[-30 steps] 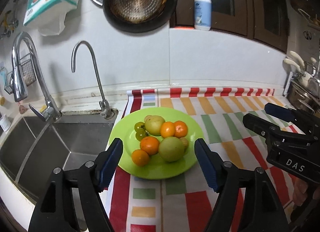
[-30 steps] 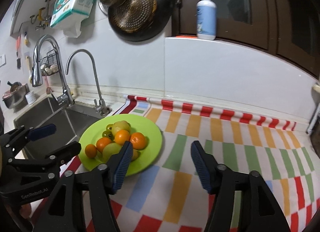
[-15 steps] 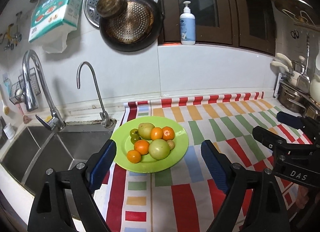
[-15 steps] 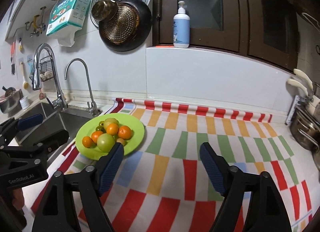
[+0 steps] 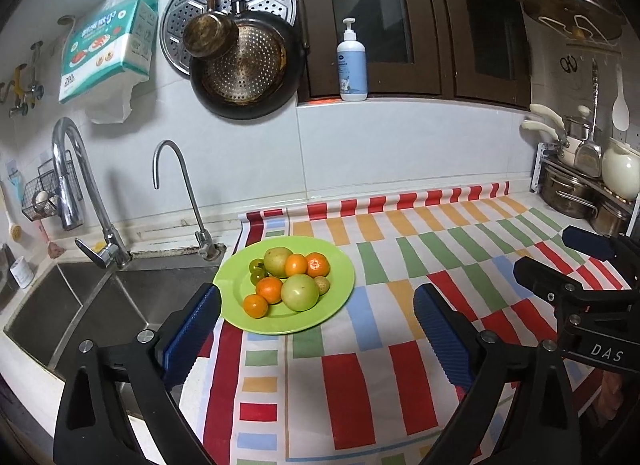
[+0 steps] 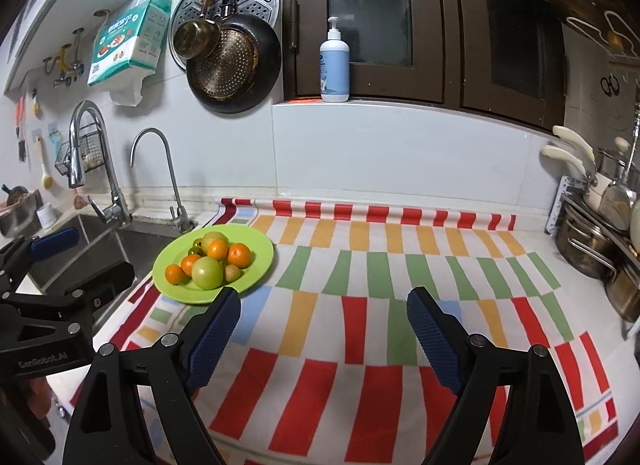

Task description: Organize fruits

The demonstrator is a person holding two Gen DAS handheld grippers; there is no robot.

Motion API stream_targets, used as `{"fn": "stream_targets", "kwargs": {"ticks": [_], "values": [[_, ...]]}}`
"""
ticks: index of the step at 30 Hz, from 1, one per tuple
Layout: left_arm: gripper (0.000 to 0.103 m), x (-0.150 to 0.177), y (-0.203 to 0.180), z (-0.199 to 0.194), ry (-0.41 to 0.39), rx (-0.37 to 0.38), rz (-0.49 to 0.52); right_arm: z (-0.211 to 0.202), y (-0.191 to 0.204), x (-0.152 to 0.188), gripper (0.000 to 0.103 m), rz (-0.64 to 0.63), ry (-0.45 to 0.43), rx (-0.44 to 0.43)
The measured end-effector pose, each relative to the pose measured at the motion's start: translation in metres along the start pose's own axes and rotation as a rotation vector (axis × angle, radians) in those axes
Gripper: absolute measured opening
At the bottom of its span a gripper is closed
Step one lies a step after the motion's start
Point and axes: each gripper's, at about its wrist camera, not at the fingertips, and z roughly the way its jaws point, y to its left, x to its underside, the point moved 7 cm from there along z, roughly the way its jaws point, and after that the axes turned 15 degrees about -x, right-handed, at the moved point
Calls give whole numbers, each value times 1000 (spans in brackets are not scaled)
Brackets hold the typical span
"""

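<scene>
Pulled back from the round lime-green plate [image 5: 340, 297] of oranges and green fruit [image 5: 294, 279] — left hand-held gripper [image 5: 316, 329] and right hand-held gripper [image 6: 324, 329] both empty, jaws opening; sorting looks finished.

Left hand-held gripper [image 5: 316, 329] and right hand-held gripper [image 6: 324, 321]: jaws opening, empty.

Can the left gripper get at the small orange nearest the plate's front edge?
Probably yes: left gripper, empty, jaws opening, nothing before the small orange. Neighbouring fruit crowds it.

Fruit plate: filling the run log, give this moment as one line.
left gripper: opening, empty | right gripper: opening, empty | fruits: on green plate
</scene>
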Motion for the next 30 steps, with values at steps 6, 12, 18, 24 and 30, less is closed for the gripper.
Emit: {"fn": "stream_targets", "kwargs": {"ticks": [6, 12, 18, 24, 30], "values": [[103, 0, 1, -17, -22, 1, -9, -16, 0, 4, 86, 5, -5, 6], [103, 0, 1, -28, -28, 6, -15, -29, 0, 3, 86, 15, -21, 3], [103, 1, 1, -34, -32, 0, -10, -38, 1, 1, 86, 6, -40, 14], [103, 0, 1, -37, -45, 3, -11, -41, 0, 0, 86, 5, -48, 21], [103, -2, -2, -38, -55, 5, -2, -43, -2, 0, 86, 5, -55, 25]]}}
